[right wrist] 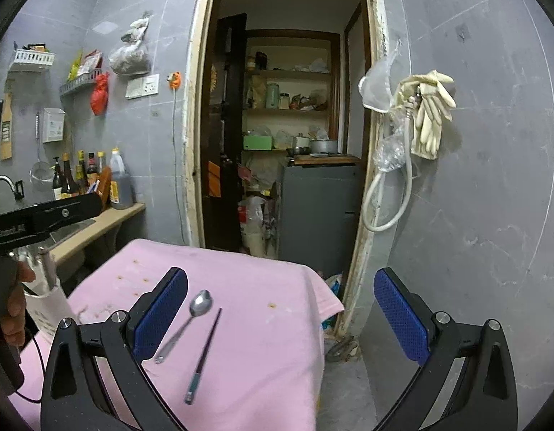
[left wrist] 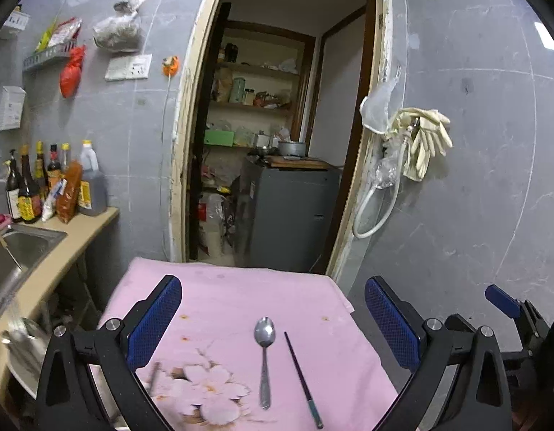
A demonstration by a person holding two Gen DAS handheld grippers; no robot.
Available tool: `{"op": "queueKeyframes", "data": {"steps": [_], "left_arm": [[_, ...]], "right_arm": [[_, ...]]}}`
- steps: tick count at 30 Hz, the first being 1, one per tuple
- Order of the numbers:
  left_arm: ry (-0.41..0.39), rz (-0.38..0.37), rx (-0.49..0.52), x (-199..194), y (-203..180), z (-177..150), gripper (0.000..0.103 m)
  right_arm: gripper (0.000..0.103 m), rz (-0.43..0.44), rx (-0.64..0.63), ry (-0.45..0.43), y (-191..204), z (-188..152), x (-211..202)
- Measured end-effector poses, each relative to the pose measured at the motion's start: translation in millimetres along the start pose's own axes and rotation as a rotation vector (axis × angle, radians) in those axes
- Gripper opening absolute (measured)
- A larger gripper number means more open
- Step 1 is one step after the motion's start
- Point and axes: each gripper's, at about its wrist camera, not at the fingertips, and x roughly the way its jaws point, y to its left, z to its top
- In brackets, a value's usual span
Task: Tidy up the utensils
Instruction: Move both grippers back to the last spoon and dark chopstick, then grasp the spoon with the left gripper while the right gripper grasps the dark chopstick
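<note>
The pink cloth (left wrist: 241,309) runs off the bottom of both views, its near edge out of sight, and whatever it covers is hidden. On it, left of the printed flowers, lies a thin blurred stick-like thing (left wrist: 153,377) I cannot identify. The white holder (right wrist: 49,305) by the counter is half behind the left gripper's body (right wrist: 43,215), and its contents are smeared. Only some fingers (right wrist: 14,301) of the person's left hand show. The bottle labels (left wrist: 25,208) are too small to read. The sink (left wrist: 11,251) is cut by the frame edge.
</note>
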Motion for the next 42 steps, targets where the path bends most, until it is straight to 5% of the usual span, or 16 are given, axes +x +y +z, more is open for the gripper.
{"op": "queueKeyframes", "data": {"steps": [7,12,23,31,42], "left_arm": [[0.090,0.017,-0.015,54.1,-2.1,-25.1,0.103],[0.125,0.082,0.082,78.4,-9.2,-32.3,0.102],[0.158,0.052,0.072,117.0,-16.1,-31.7,0.102],[0.329,0.034,0.020,173.7,-1.1,-59.4,0.102],[0.521,0.043,-0.106,220.1,43.9,-91.8,0.078]], "right_arm": [[0.102,0.023,0.010,0.088,-6.4,-34.0,34.1],[0.102,0.057,0.034,0.168,-5.6,-57.1,59.3],[0.102,0.091,0.053,0.264,3.7,-86.7,86.0],[0.101,0.134,0.059,0.357,23.0,-109.9,103.6],[0.052,0.258,0.002,0.510,69.9,-123.0,142.1]]}}
